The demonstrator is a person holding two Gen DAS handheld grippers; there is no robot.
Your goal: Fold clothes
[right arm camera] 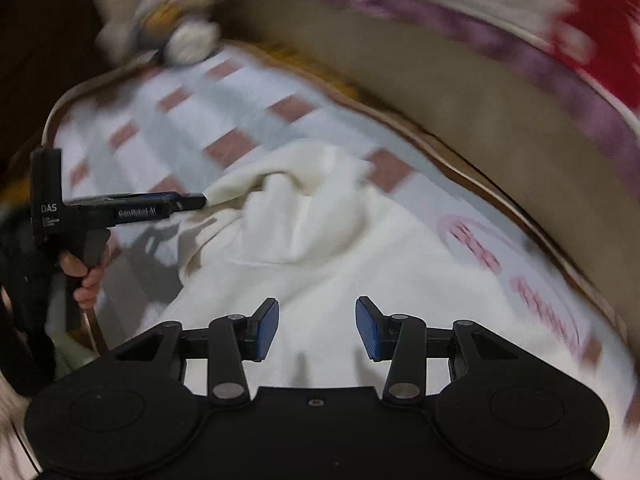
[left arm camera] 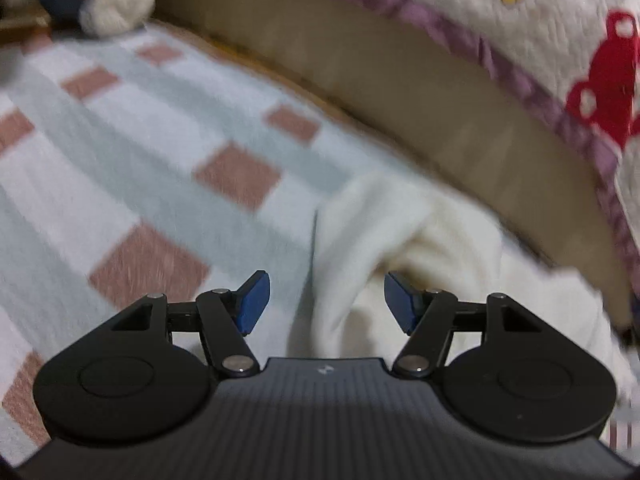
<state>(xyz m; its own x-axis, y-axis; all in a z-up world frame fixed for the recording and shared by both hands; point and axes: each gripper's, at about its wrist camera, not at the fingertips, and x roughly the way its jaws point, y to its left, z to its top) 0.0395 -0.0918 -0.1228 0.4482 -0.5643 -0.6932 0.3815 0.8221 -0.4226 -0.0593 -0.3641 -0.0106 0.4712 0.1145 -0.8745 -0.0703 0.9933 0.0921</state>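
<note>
Both grippers, left gripper and right gripper, spread empty above rumpled cream garment; pinch single-layer edges at twelve o'clock.

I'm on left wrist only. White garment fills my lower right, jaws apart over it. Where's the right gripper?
Observer: The right gripper hangs over a flat stretch of the cream garment, jaws apart, nothing between the pads.
Operator: Is my left gripper touching the cloth?
Observer: From the right wrist view, the left gripper has its tip at the edge of a bunched fold; contact is too blurred to call.
Operator: Anything printed on the garment?
Observer: None visible on it. Pink lettering shows to its right, on the checked blanket as far as I can tell.
</note>
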